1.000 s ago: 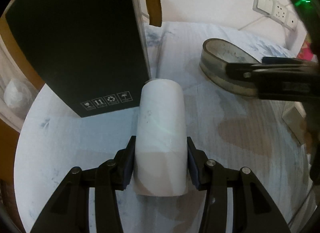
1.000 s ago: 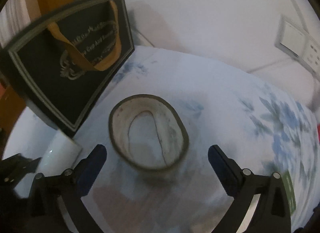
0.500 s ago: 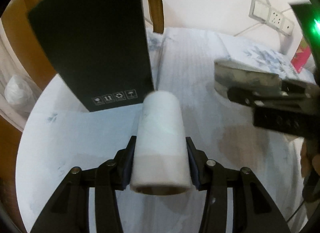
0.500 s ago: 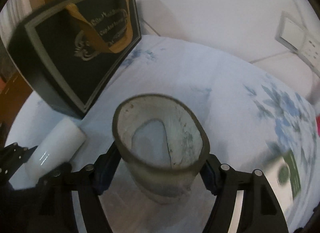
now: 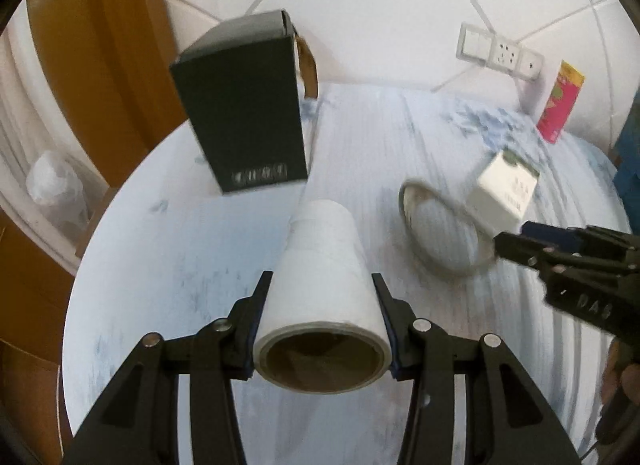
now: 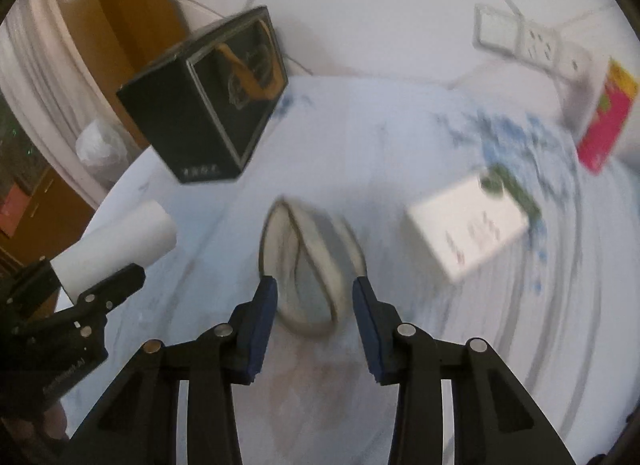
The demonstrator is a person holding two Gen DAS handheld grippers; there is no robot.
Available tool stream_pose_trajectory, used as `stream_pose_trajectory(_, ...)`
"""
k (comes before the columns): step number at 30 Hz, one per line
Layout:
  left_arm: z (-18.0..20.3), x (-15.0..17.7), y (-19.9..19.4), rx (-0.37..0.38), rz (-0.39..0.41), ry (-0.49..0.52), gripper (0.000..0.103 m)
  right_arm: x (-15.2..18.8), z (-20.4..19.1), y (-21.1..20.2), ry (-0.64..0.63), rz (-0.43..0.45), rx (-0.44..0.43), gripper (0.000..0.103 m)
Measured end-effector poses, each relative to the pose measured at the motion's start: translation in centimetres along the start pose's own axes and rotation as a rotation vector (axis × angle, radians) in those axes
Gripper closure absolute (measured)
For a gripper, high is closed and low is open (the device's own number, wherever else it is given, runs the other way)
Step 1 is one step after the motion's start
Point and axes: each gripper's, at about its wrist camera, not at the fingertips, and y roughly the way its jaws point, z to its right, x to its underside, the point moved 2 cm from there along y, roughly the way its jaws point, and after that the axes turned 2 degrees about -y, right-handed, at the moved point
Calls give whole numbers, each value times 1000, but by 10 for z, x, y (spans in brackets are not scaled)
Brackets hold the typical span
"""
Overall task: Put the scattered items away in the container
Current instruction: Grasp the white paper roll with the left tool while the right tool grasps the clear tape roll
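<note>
— White tiled wall, pale floral tablecloth (image 5: 168,249); where does everything stand?

— The left gripper (image 5: 322,323) is clamped on the white roll (image 5: 320,277), lifted, its long axis pointing ahead at the black gift bag (image 5: 244,105). The right gripper (image 6: 315,311) pinches the tape ring (image 6: 310,265) narrowly.

— Which is nearer the bag?

— The left, I judge; the bag stands upright ahead and slightly left. A white box (image 6: 468,229) lies to the right, well apart.
</note>
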Motion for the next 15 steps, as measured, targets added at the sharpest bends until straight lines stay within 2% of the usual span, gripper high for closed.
stream_pose_trajectory(2, -3, 11, 6, -9, -25, -13, 58, 11, 3, -2, 6, -12, 9, 64)
stream_pose_trajectory(7, -4, 20, 24, -25, -63, -40, 58, 18, 5, 14, -7, -35, 29, 52)
stream_pose_trajectory(9, -4, 14, 33, -33, -62, -44, 58, 12, 3, 21, -24, -33, 32, 30)
stream_pose_trajectory(11, -3, 5, 46, -40, -64, -49, 58, 6, 1, 29, -49, -28, 32, 17)
stream_pose_trajectory(15, -4, -11, 77, -54, -65, -55, 58, -10, -2, 55, -101, -31, 33, 16)
